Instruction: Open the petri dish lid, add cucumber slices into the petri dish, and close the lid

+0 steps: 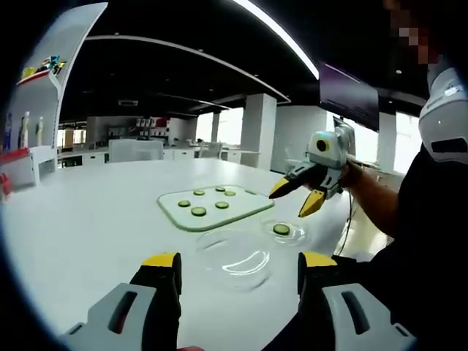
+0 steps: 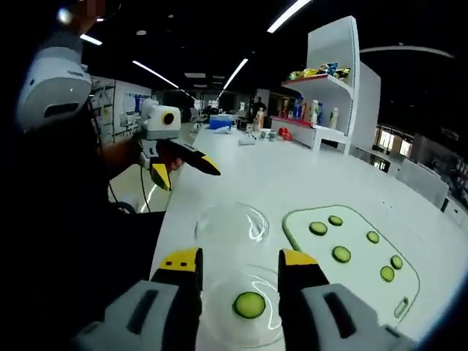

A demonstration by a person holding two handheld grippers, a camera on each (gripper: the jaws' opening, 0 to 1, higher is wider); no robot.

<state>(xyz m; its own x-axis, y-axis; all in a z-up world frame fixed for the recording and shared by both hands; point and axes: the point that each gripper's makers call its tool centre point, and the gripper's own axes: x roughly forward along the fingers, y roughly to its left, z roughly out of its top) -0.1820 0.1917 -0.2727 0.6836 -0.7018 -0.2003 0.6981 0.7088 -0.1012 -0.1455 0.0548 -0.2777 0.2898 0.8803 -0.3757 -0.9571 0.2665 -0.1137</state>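
- Left gripper (image 1: 238,267): jaws spread wide, holding nothing, poised over the clear petri dish lid (image 1: 234,256) lying on the white table (image 1: 88,219).
- Right gripper (image 2: 240,265): jaws apart and empty, above the petri dish (image 2: 245,311).
- Petri dish: uncovered, just beside the lid; one cucumber slice (image 2: 249,304) lies in it.
- Cutting board (image 2: 358,256): near the dish, carrying six further slices (image 2: 341,254).
- A person's arm (image 1: 380,201) holds the right gripper.
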